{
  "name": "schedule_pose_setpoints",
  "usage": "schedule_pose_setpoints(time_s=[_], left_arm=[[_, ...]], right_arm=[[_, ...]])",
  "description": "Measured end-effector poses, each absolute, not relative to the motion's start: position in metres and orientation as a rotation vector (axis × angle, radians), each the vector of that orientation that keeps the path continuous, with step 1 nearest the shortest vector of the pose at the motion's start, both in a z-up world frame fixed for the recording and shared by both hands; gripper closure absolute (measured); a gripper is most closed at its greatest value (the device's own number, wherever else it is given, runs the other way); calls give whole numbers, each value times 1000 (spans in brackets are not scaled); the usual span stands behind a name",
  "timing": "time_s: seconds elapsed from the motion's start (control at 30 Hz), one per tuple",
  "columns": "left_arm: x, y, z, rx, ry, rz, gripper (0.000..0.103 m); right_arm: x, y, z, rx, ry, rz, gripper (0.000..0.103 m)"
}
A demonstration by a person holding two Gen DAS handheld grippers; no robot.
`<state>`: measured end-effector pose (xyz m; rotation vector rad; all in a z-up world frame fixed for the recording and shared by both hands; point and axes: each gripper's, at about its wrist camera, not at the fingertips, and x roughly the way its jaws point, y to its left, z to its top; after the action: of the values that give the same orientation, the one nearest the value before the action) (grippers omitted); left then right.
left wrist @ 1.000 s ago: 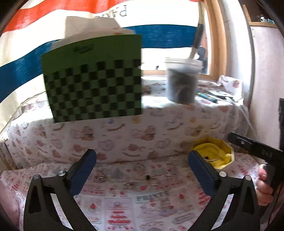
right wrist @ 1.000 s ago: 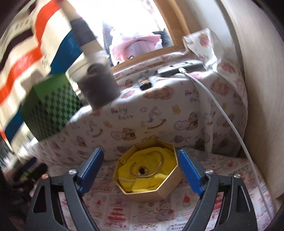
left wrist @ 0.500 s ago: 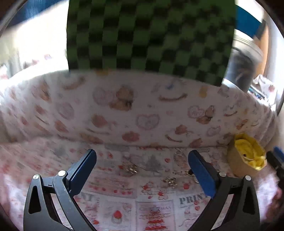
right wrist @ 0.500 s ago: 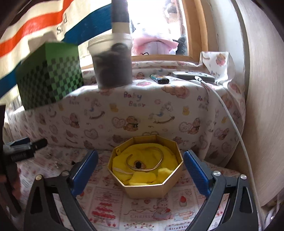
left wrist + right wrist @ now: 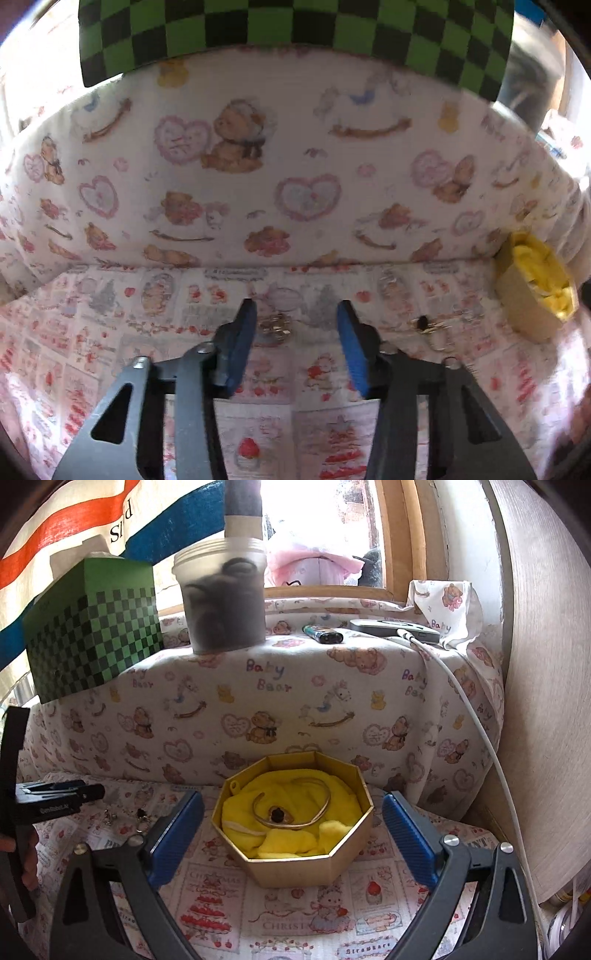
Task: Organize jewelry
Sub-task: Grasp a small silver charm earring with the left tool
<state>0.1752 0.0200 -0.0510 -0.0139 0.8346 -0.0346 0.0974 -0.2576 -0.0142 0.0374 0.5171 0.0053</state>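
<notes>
Spread with a pink-and-white printed cloth [image 5: 266, 435], the surface is backed by a padded ledge in teddy-bear fabric [image 5: 295, 155] on which a green-and-black checkered box [image 5: 92, 627] and a translucent plastic tub of dark contents [image 5: 223, 598] are set. The left tongs [image 5: 295, 319] are pointed down at the cloth, and their jaws are closing around a small silver-coloured trinket [image 5: 275, 326], which lies between the blue pads, nearer the left one; no contact can be made out yet. A second small metal piece with a dark bead [image 5: 424, 325] lies just outside the right pad. The gold octagonal cardboard box lined with yellow cloth [image 5: 295, 849] sits well off to the right of the left tongs, directly ahead of the right tongs [image 5: 291, 834], which are held wide open and empty on either side of it. Only in the right wrist view is the box's inside shown: a thin gold bangle [image 5: 291, 806] and a dark-stoned ring [image 5: 277, 814] on the yellow cloth.
</notes>
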Motion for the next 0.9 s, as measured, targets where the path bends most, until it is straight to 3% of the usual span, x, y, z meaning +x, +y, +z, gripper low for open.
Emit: schedule_pose_setpoints(time_s=[0.07,0.33,0.4,0.9], left_arm=[[175,20,-52,-21,828,-10,78],[188,29,-63,-90,889,-82,78],[190,32,-65,-105,889,-71,87],[125,48,-13,-136,759,-160,87]], right_arm=[[99,-258,-16,41,529,8,6],[101,-255,-18,23,537,-4,6],[101,-256,-18,23,539,-14,6],[106,-269,-16,103,563,1,5]])
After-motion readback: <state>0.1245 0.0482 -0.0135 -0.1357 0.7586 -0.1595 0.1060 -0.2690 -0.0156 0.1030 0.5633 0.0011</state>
